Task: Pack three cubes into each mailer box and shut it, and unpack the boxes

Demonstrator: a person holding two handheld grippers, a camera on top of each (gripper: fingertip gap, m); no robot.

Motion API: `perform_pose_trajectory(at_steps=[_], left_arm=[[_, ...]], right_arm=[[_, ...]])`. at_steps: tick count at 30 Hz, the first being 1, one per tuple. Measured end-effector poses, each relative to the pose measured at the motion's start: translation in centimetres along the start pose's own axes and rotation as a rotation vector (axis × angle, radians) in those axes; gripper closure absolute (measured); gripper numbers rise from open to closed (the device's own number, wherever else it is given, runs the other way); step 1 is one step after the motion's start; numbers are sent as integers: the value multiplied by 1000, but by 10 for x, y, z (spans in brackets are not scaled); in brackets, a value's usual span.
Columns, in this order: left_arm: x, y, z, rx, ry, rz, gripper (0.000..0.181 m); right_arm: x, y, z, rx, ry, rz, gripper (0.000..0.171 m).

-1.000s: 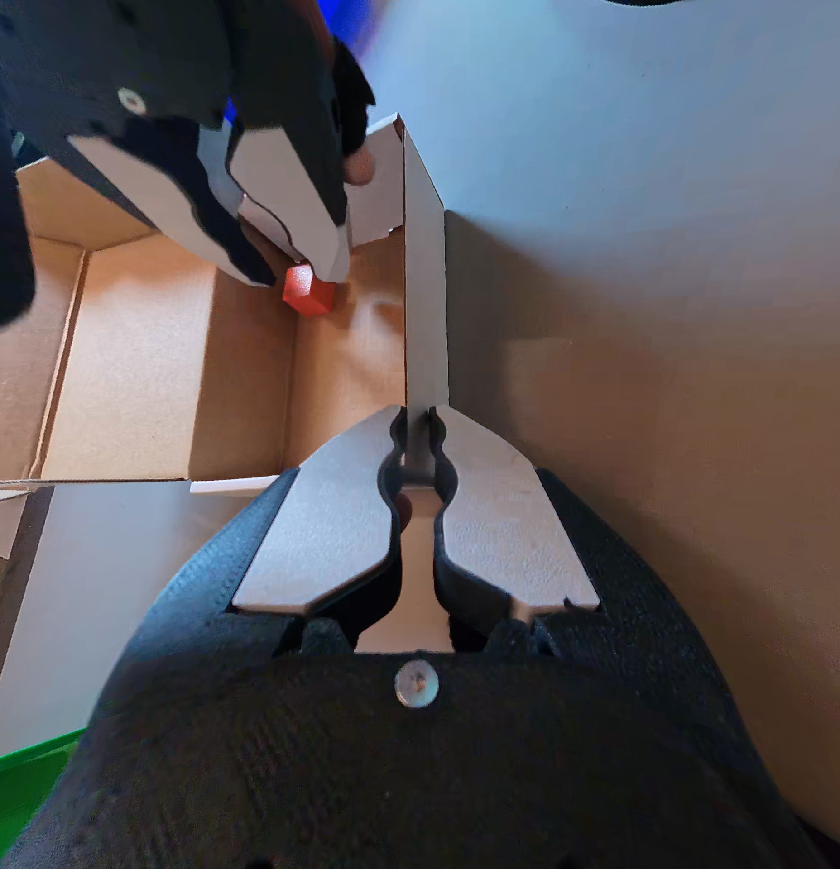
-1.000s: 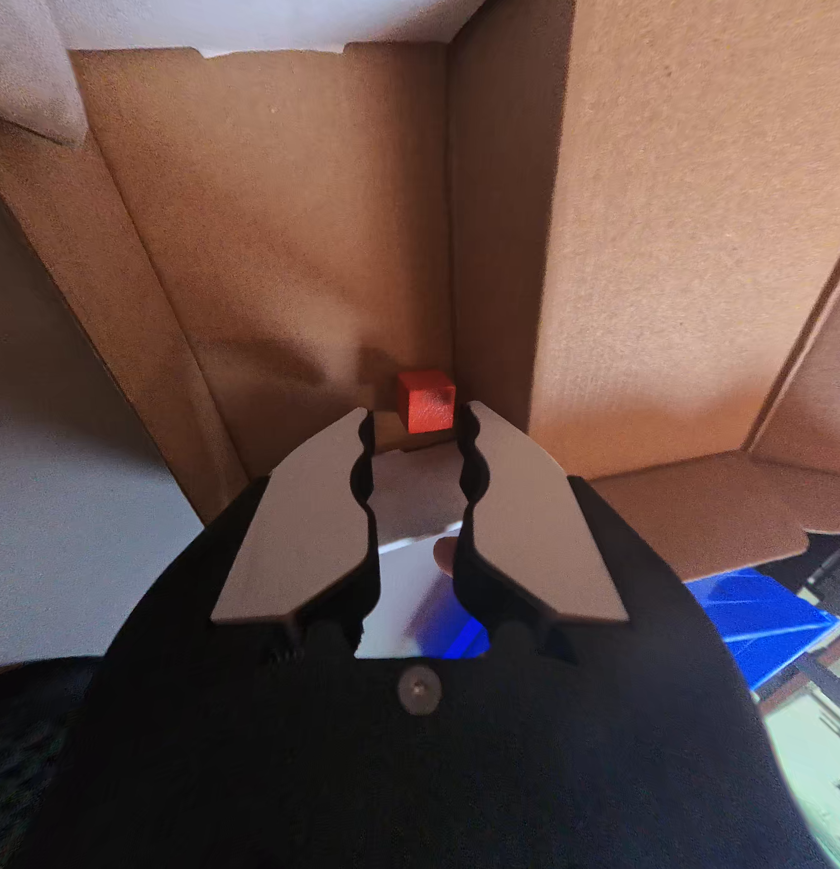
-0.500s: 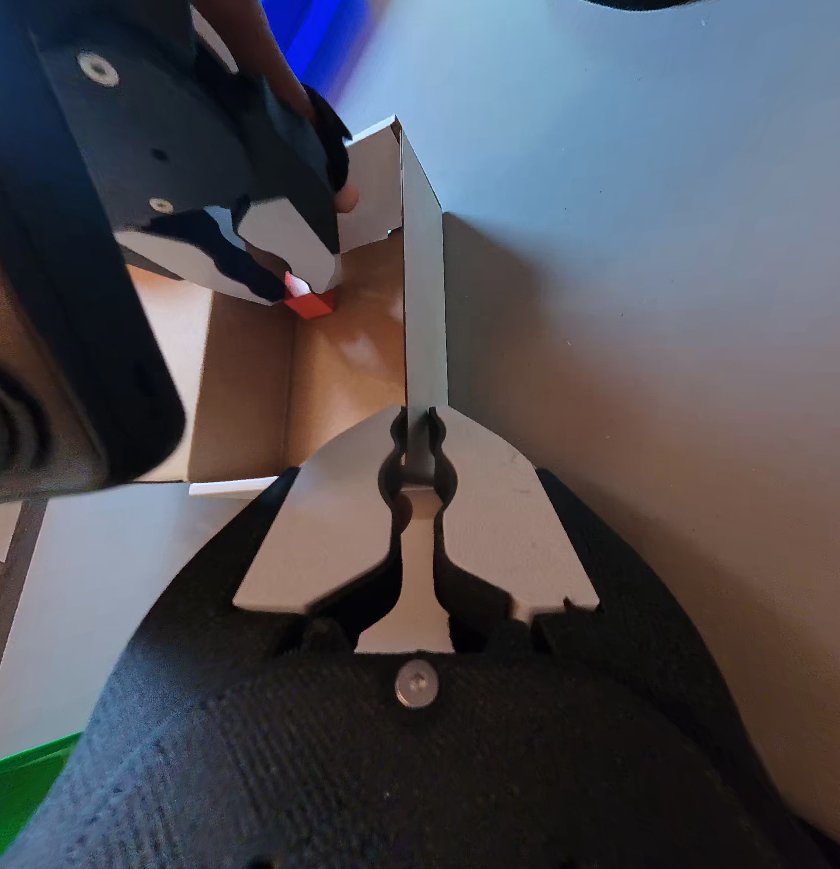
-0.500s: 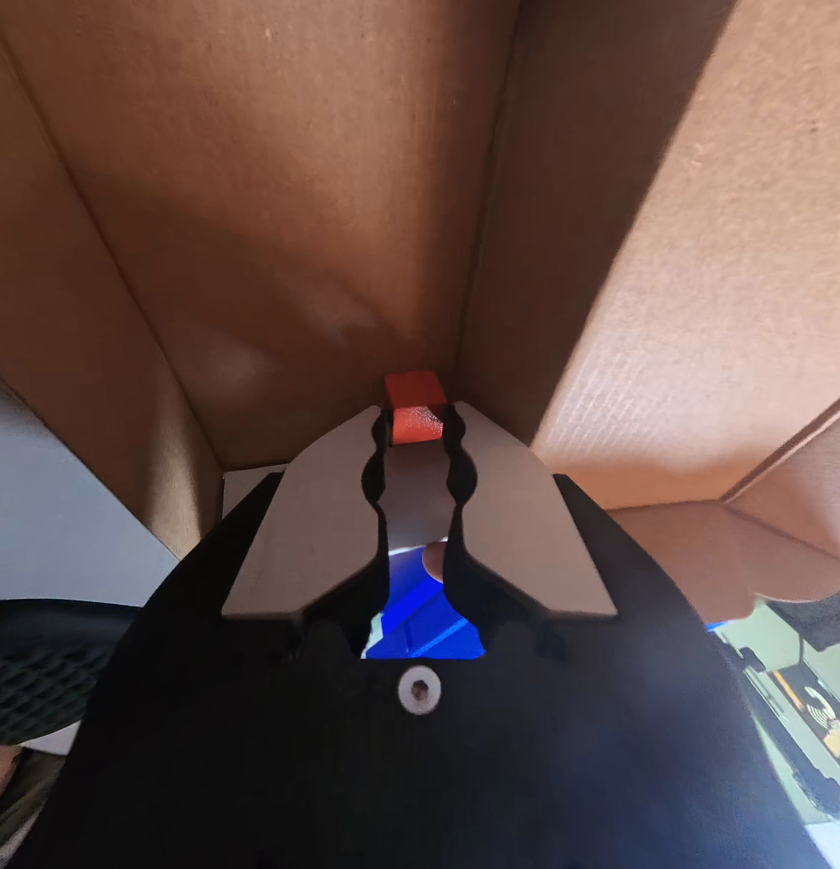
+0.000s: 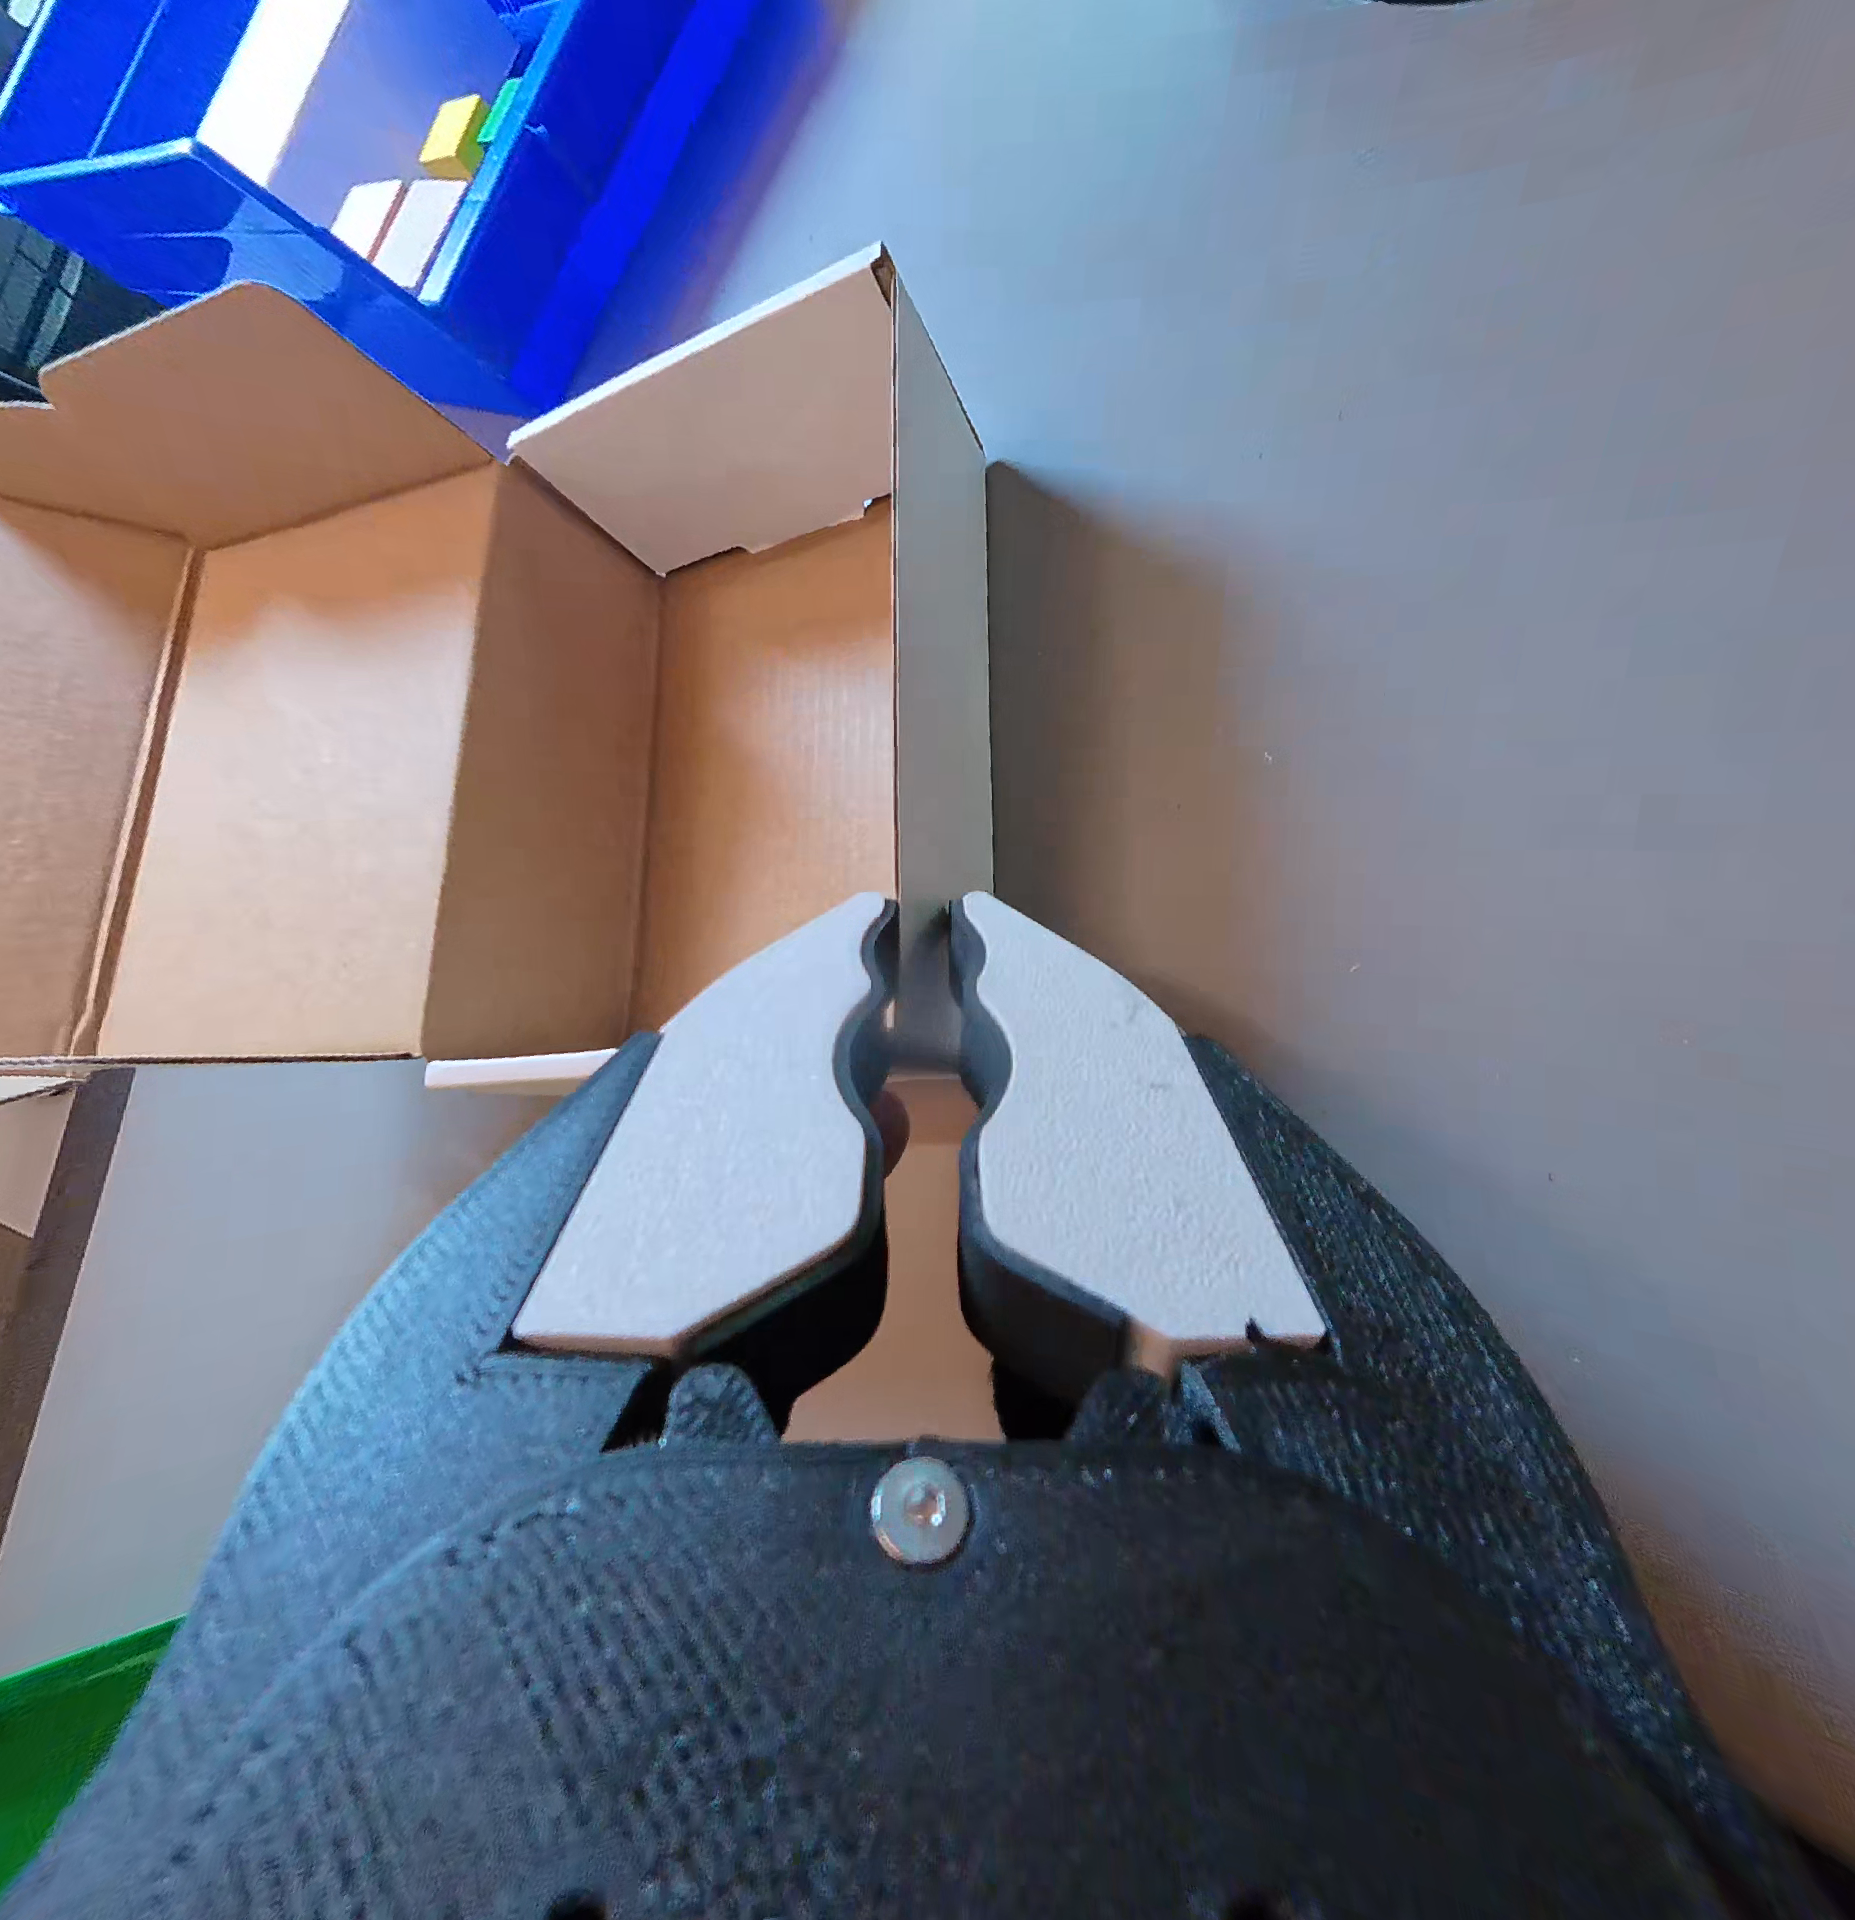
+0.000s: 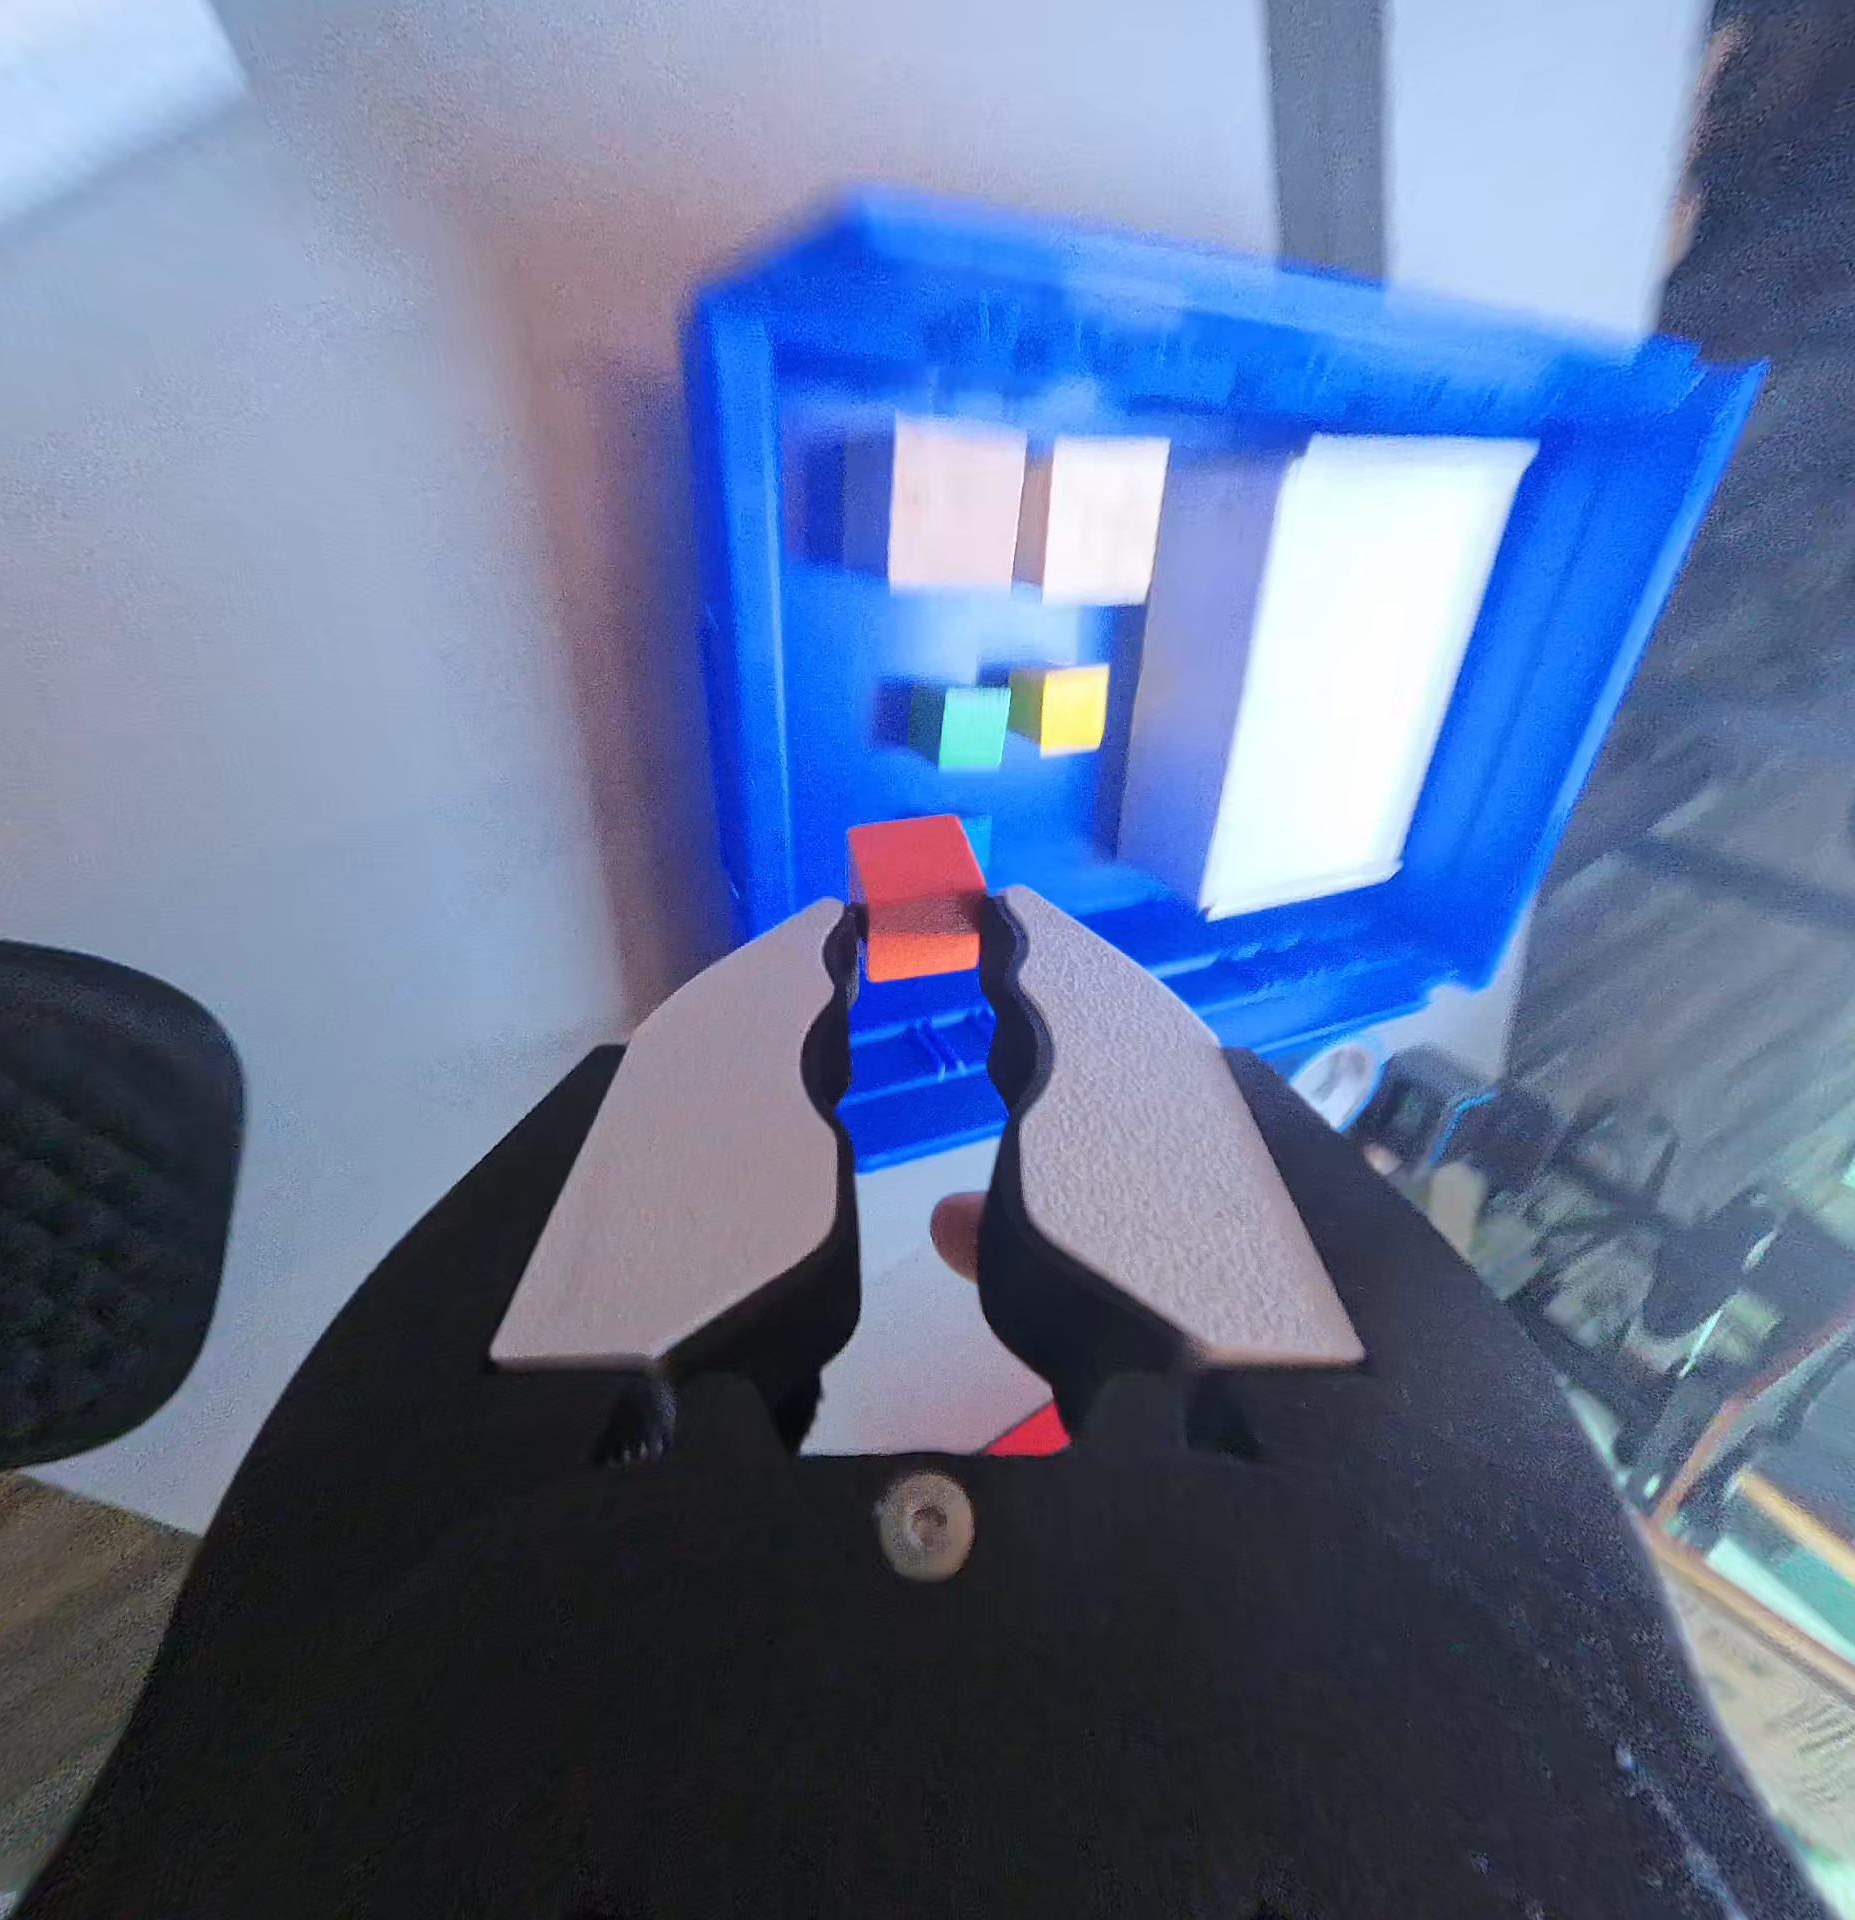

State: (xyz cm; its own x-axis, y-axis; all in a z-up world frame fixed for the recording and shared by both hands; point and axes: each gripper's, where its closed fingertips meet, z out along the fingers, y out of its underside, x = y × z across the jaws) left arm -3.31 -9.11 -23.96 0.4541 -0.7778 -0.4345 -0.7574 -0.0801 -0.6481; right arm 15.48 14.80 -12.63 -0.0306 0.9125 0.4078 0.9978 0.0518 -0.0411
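Note:
The open mailer box (image 5: 310,748) lies on the table with its brown inside bare, no cube showing in it. My left gripper (image 5: 923,925) is shut on the box's upright white side flap (image 5: 938,665) and holds it. My right gripper (image 6: 921,925) is shut on a red cube (image 6: 918,899) and holds it in the air in front of a blue bin (image 6: 1588,665). In the bin lie a green cube (image 6: 973,727), a yellow cube (image 6: 1070,707) and two pale wooden cubes (image 6: 954,514). The right view is blurred by motion.
The blue bin (image 5: 175,218) stands just behind the box, with a yellow cube (image 5: 453,135) in it. A green bin edge (image 5: 29,1704) is at the lower left. A black mesh chair (image 6: 71,1195) is off the table's left. Grey table top (image 5: 1422,727) spreads to the right.
My right gripper closed on the red cube in the box corner, lifted it out and swung toward the blue bin. The left gripper has stayed on the flap.

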Motion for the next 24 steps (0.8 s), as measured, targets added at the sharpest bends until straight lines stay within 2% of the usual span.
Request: perform_pose_trajectory(at_steps=[1, 4, 8, 16, 19, 24], left_arm=[[0, 0, 0, 0, 1, 0, 173], [0, 0, 0, 3, 1, -2, 173], [0, 0, 0, 10, 4, -9, 173], [-1, 2, -1, 17, 7, -15, 173], [-1, 2, -1, 17, 8, -14, 173], [-1, 2, -1, 13, 1, -8, 173]], right_arm=[[3, 16, 19, -49, -23, 23, 150], [-2, 44, 70, -155, -94, 30, 149], [-11, 52, 110, -247, -183, 15, 149], [-5, 54, 132, -316, -204, 4, 149], [8, 57, 139, -334, -126, -4, 149], [17, 56, 142, -314, -97, 4, 149]])
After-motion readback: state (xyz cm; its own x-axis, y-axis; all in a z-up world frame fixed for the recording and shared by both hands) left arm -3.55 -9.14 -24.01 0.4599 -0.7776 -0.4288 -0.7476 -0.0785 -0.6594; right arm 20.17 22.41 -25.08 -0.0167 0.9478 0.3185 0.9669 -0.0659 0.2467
